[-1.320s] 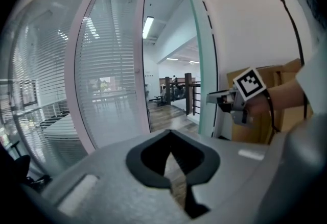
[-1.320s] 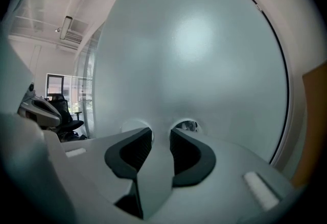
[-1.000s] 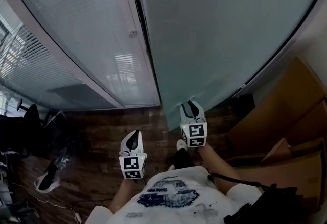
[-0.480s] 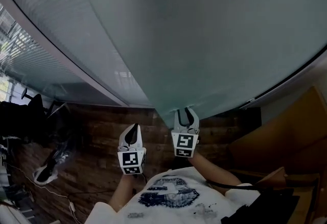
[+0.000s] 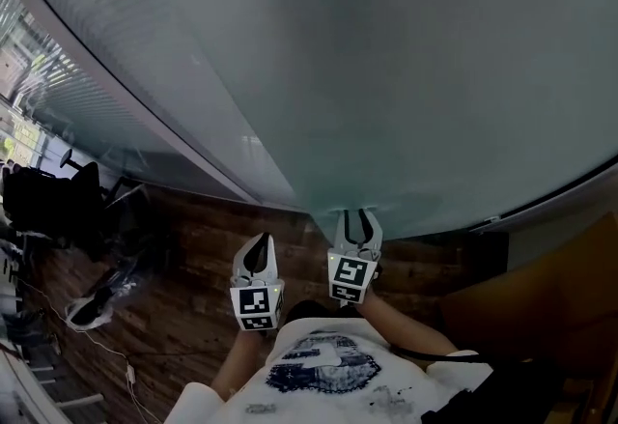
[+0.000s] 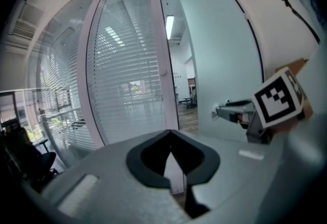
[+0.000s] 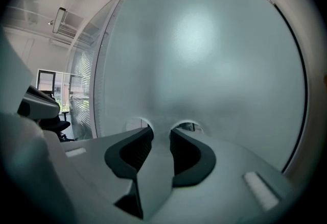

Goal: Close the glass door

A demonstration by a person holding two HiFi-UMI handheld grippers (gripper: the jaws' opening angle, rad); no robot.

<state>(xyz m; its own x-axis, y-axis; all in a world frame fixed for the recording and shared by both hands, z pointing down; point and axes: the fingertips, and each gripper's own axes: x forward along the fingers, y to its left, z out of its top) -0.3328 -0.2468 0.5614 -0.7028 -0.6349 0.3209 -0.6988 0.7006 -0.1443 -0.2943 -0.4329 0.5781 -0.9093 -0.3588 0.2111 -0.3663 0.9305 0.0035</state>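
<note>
The frosted glass door [image 5: 386,55] fills most of the head view and nearly all of the right gripper view [image 7: 204,54]. My right gripper [image 5: 355,222] points straight at its face near the lower free edge, jaws part open, tips against the glass [image 7: 161,131]. Nothing shows gripped between them. The left gripper view catches that gripper [image 6: 219,113] touching the door [image 6: 225,65] from the side. My left gripper [image 5: 257,248] hangs beside it to the left, off the door, jaws shut and empty [image 6: 171,133], aimed at the pale door post [image 6: 158,65] and the gap.
A glass wall with slatted blinds [image 5: 58,94] runs along the left. Dark office chairs [image 5: 48,200] and a white object [image 5: 92,311] with cables lie on the wooden floor [image 5: 183,287]. Brown cardboard [image 5: 570,287] stands at the right. A corridor [image 6: 185,105] shows through the gap.
The door has swung away from me and now covers the view where the slatted wall showed. Both grippers have moved forward with it; the right one stays on the glass.
</note>
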